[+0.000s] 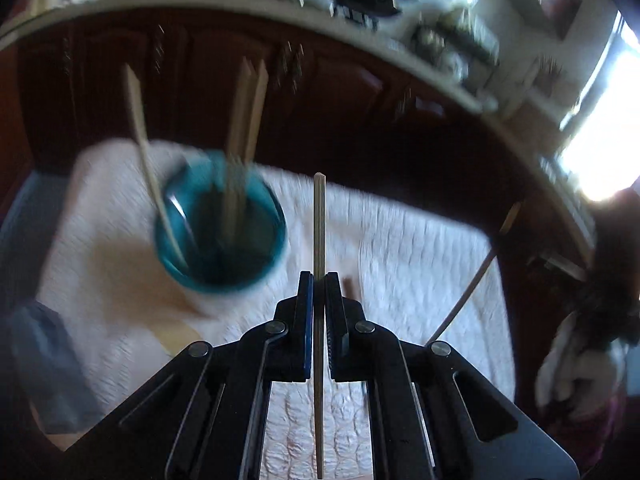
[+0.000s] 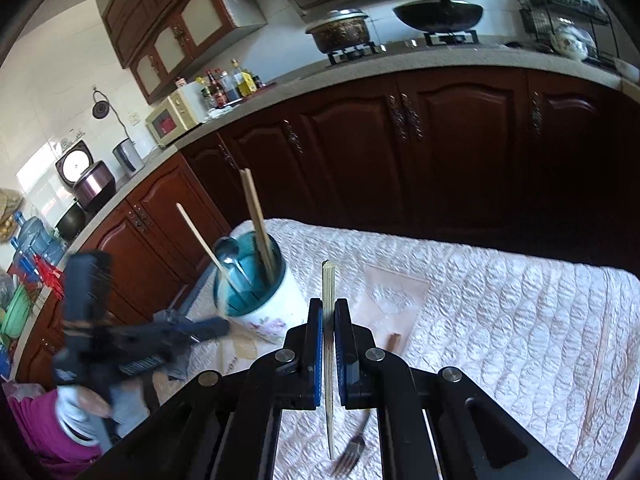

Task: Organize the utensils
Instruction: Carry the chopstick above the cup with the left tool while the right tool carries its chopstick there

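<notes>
I see pale matt wooden chopsticks [image 2: 329, 360], a shiny metal fork [image 2: 352, 454], a glossy glazed ceramic holder [image 2: 272, 304], and a quilted, puckered white cloth [image 2: 500, 320] over my worktop.

A pale chopstick [image 1: 319, 232] stands clamped upright beside the teal-lined holder [image 1: 220, 224] of upright chopsticks [image 1: 244, 120].

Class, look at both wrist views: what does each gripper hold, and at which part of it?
The left gripper holds one chopstick around its middle. The right gripper holds another chopstick near its upper end, the rest hanging below the fingers.
</notes>
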Action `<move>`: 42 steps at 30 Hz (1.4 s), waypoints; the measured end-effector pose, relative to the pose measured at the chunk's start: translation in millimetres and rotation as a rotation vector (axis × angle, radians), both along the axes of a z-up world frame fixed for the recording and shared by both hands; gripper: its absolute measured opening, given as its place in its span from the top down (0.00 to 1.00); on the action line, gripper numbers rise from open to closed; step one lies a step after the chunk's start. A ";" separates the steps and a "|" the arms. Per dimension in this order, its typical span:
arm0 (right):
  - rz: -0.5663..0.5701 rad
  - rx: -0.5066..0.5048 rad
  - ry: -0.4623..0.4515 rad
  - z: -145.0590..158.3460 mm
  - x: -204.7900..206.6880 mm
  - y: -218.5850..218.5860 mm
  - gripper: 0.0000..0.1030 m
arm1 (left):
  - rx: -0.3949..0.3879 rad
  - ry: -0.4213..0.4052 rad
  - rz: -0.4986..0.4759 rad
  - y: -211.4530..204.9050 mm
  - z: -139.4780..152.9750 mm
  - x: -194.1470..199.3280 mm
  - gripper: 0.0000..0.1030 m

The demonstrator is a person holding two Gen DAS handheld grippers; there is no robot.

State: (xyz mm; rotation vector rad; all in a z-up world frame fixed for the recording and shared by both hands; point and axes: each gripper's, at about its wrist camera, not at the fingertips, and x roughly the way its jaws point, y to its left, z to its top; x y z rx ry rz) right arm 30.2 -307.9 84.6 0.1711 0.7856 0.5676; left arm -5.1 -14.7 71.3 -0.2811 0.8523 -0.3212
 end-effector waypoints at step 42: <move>0.102 -0.053 -0.065 -1.8 113.5 148.2 0.95 | 0.275 -0.377 0.394 64.2 0.3 63.7 0.96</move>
